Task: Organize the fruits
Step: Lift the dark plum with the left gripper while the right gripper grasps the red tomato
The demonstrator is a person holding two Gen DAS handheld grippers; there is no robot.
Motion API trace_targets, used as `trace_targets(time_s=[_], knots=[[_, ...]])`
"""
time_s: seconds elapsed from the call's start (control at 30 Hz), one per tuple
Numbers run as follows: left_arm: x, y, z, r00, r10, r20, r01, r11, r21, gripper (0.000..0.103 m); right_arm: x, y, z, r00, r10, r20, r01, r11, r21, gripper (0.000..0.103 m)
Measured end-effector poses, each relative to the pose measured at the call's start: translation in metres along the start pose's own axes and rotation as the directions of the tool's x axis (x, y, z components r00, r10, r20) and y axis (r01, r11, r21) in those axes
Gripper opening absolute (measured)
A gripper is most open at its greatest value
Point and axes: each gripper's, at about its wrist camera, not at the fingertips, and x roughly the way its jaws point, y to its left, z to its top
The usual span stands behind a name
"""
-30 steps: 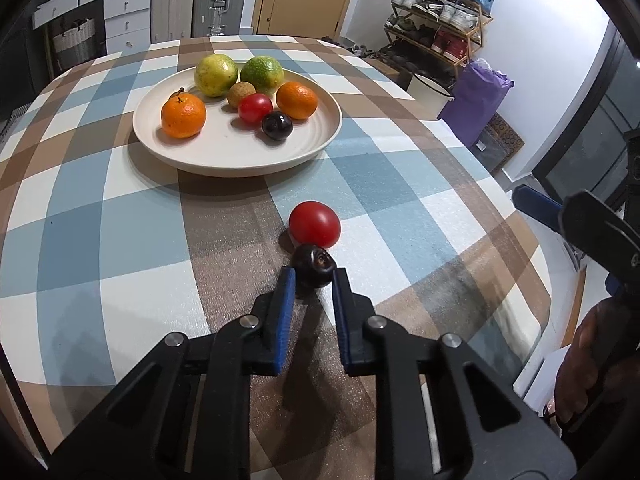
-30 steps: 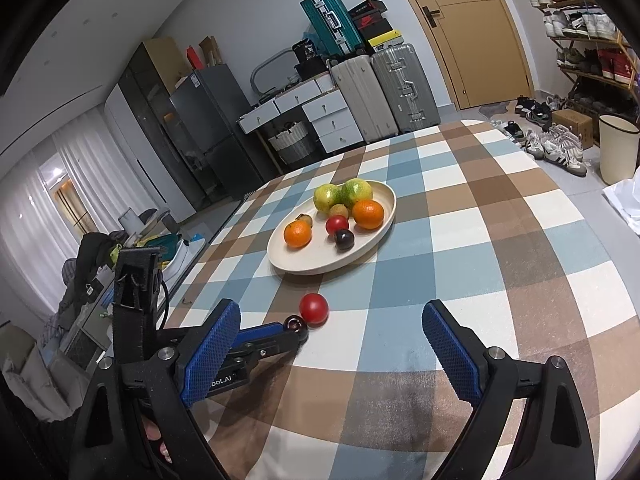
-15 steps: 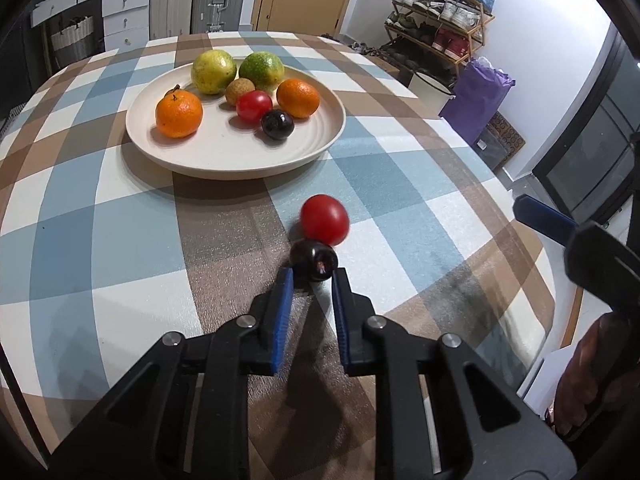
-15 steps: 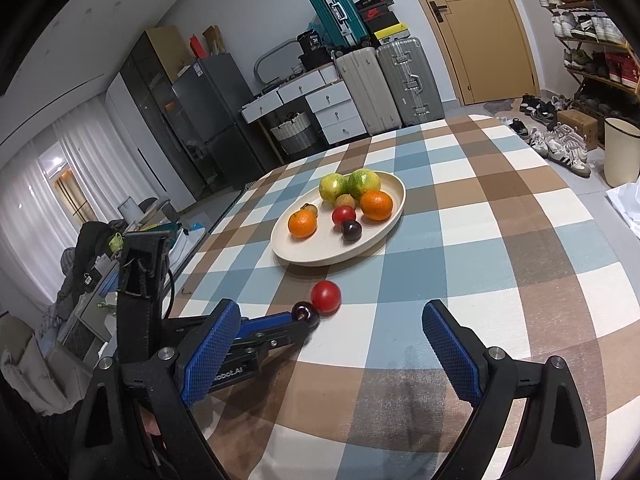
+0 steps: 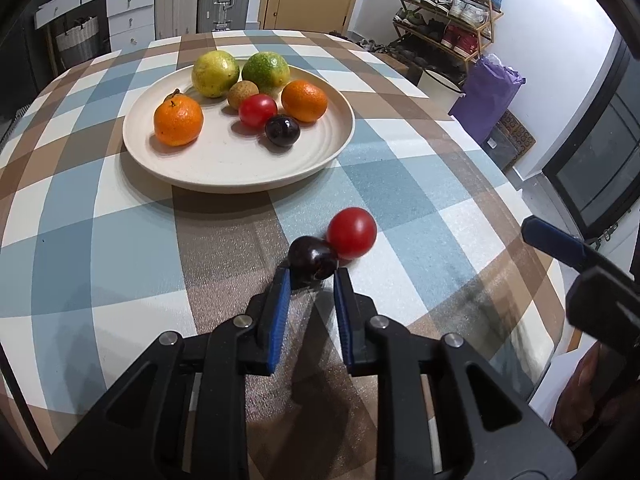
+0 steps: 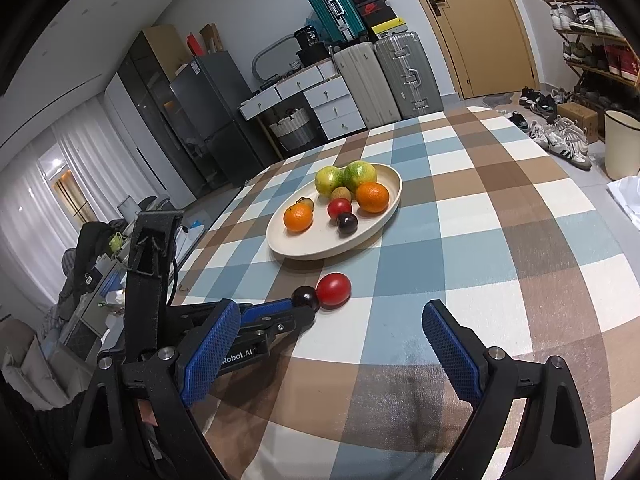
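Note:
A small dark plum (image 5: pixel 312 262) sits between the blue fingertips of my left gripper (image 5: pixel 311 277), whose jaws are opening while the pads still touch the fruit. The plum leans against a red tomato (image 5: pixel 352 233) on the checked tablecloth. Beyond them stands a cream plate (image 5: pixel 224 160) with two oranges, two green citrus fruits, a small brown fruit, a red tomato and another dark plum. In the right wrist view my right gripper (image 6: pixel 331 310) stands wide open with nothing between its fingers, just behind the tomato (image 6: pixel 334 289) and the plum (image 6: pixel 305 297).
The round table's edge (image 5: pixel 532 280) curves close on the right, with one finger (image 5: pixel 560 240) of the right gripper over it. Suitcases (image 6: pixel 384 76), white drawers and a shoe rack (image 5: pixel 448 8) stand beyond the table. A person's hand shows at the lower right.
The left gripper has edged forward with the plum, which now rests against the tomato's left side instead of behind it. The right gripper has kept still and open.

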Motion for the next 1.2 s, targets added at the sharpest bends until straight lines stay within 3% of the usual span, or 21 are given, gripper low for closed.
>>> trace_targets(time_s=[0.13,0.23,0.47,0.6,1.2], knots=[[0.000,0.000,0.001,1.000,0.008,0.007,-0.008,1.000,-0.008,0.033,0.000,-0.003,-0.002,1.000,0.000,-0.002,0.000,1.000,0.008,0.094],[0.000,0.000,0.002,1.000,0.006,0.014,-0.006,1.000,-0.006,0.034,0.000,-0.006,-0.002,1.000,0.002,-0.004,-0.002,1.000,0.016,0.094],[0.001,-0.001,0.006,0.999,-0.007,0.031,0.007,1.000,0.014,0.033,0.002,-0.009,-0.003,1.000,0.002,-0.008,-0.002,1.000,0.026,0.094],[0.001,-0.001,0.008,0.999,-0.014,0.036,0.013,1.000,0.023,0.022,0.004,-0.013,-0.004,1.000,0.000,-0.013,0.001,0.999,0.036,0.094],[-0.029,0.022,-0.009,0.995,-0.067,0.078,0.070,0.997,-0.026,0.021,0.032,-0.007,-0.001,0.996,-0.007,-0.087,0.008,1.000,0.011,0.094]])
